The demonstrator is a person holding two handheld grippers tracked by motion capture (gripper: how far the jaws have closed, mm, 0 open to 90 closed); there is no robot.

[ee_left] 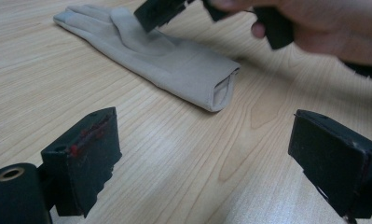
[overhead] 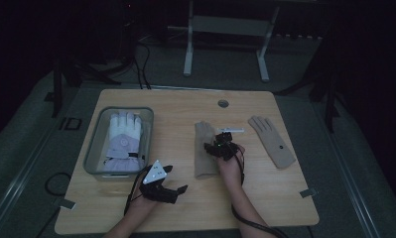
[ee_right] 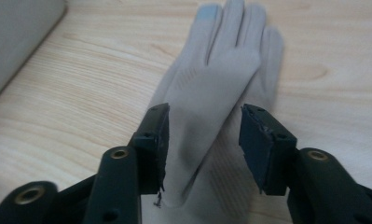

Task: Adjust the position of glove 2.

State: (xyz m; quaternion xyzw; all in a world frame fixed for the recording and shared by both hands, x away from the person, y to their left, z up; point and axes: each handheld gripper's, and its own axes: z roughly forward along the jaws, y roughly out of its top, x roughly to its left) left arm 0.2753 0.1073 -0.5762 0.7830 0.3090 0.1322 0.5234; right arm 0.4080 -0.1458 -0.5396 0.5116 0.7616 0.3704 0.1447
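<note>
A beige knit glove [overhead: 204, 151] lies flat in the middle of the wooden table, fingers pointing away from me. My right gripper [overhead: 217, 143] hovers just over it, open; in the right gripper view [ee_right: 204, 144] the jaws straddle a raised fold of the glove [ee_right: 211, 79] without closing on it. My left gripper [overhead: 174, 179] sits low near the table's front, to the left of the glove's cuff, jaws wide open [ee_left: 202, 158] and nothing between them. From there the glove [ee_left: 174, 60] lies ahead, with the right gripper [ee_left: 162, 11] above it. A second beige glove [overhead: 272, 141] lies to the right.
A grey bin [overhead: 93, 148] at the left holds a white and lavender padded glove [overhead: 123, 136]. A small white strip [overhead: 231, 130] lies behind the right gripper. A round cable hole [overhead: 223, 103] is near the far edge. The person's hand [ee_left: 323, 28] holds the right gripper.
</note>
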